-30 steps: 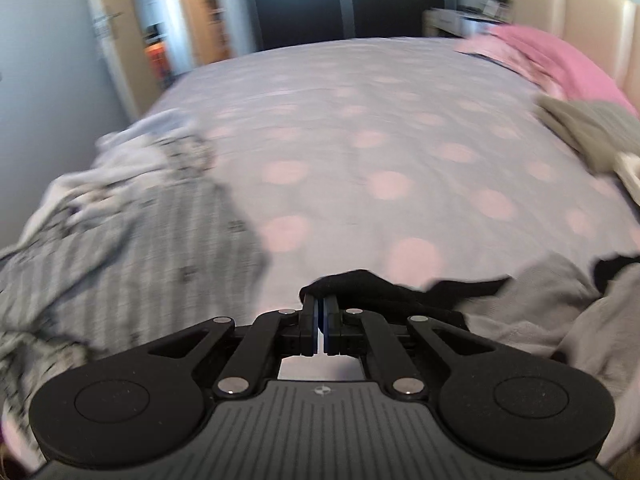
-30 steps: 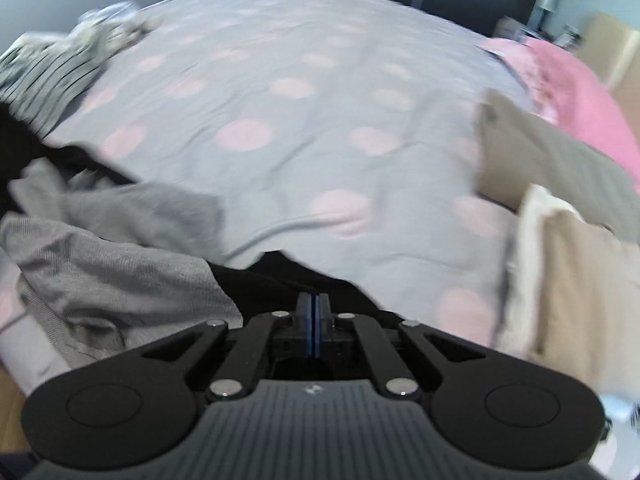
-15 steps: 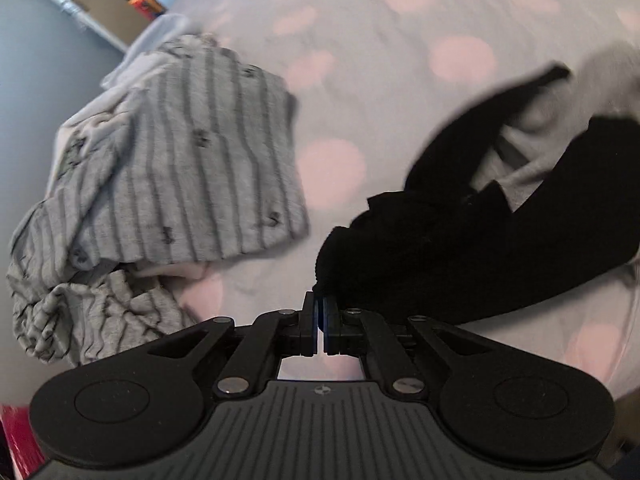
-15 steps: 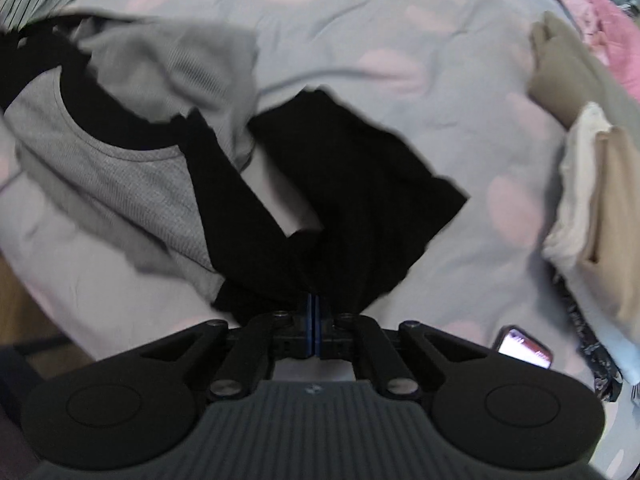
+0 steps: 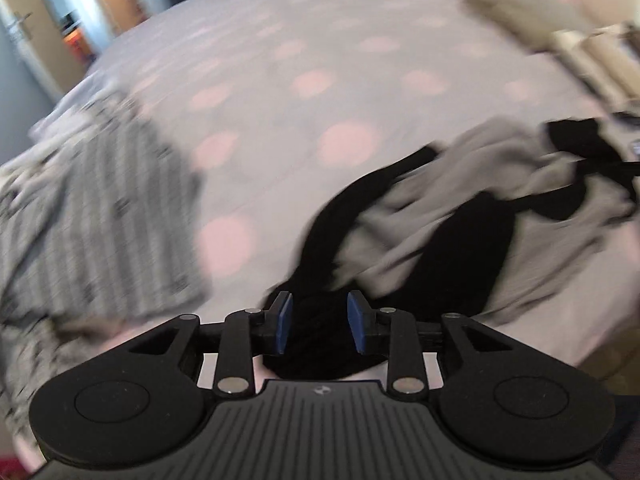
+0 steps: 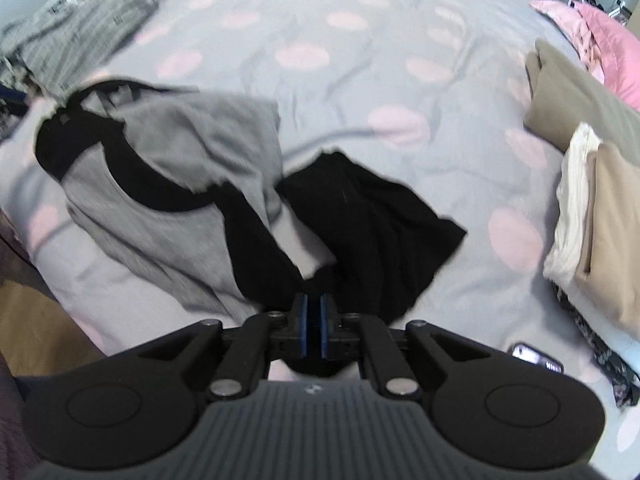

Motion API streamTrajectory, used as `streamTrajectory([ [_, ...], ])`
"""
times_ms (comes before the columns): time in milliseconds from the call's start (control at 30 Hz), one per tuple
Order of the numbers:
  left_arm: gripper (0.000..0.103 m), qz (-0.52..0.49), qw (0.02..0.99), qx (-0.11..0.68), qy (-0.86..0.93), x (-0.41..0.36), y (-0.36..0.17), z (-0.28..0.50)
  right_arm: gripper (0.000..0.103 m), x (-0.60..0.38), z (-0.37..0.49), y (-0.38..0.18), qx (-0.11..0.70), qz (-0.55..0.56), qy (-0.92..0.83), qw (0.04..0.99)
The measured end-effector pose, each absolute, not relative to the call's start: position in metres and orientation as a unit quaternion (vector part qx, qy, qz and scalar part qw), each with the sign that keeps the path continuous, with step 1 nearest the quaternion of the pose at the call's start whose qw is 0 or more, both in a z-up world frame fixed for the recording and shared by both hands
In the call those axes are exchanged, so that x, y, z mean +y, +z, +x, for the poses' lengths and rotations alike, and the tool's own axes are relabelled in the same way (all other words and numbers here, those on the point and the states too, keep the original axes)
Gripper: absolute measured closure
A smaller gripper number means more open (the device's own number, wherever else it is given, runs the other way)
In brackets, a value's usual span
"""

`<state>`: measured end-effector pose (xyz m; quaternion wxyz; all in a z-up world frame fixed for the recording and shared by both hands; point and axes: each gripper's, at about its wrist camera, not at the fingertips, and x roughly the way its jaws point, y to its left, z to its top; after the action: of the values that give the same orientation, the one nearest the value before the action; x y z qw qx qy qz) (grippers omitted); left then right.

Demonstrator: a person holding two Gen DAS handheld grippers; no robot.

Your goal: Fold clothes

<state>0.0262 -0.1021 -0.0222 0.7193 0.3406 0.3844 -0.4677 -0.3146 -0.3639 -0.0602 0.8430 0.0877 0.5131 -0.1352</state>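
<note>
A grey shirt with black sleeves and black neck trim (image 6: 172,184) lies crumpled on the spotted bed; it also shows in the left wrist view (image 5: 460,208). My left gripper (image 5: 320,322) is open, its blue pads on either side of a black sleeve end (image 5: 320,336) that lies between them. My right gripper (image 6: 313,322) is shut on the other black sleeve (image 6: 372,220), which spreads out on the bed in front of it.
A striped grey garment pile (image 5: 92,208) lies at the left, also in the right wrist view (image 6: 76,36). Folded beige and cream clothes (image 6: 592,216) are stacked at the right, with a pink pillow (image 6: 612,48) behind. A phone (image 6: 536,356) lies near the bed edge.
My left gripper has opened and let go of the black sleeve. Both views have tilted up from the bed's edge. My right gripper stays shut on its sleeve.
</note>
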Motion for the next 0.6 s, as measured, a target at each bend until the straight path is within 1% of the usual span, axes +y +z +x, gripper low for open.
streamTrajectory([
  [67,0.073,0.340,0.701,0.378,-0.500,-0.113,-0.024,0.017,0.074,-0.363,-0.313,-0.056,0.501,0.090,-0.127,0.851],
  [200,0.072,0.359,0.673,0.362,-0.536,-0.138,-0.031,0.000,0.073,-0.356,-0.301,-0.057,0.498,0.074,-0.105,0.858],
  [300,0.071,0.361,0.658,0.363,-0.552,-0.157,-0.037,-0.007,0.073,-0.351,-0.289,-0.060,0.501,0.059,-0.088,0.859],
  [500,0.069,0.353,0.635,0.395,-0.562,-0.187,-0.055,-0.004,0.072,-0.355,-0.265,-0.074,0.513,0.049,-0.076,0.854],
  [600,0.070,0.353,0.610,0.428,-0.565,-0.199,-0.066,0.001,0.068,-0.364,-0.256,-0.081,0.517,0.064,-0.068,0.851],
])
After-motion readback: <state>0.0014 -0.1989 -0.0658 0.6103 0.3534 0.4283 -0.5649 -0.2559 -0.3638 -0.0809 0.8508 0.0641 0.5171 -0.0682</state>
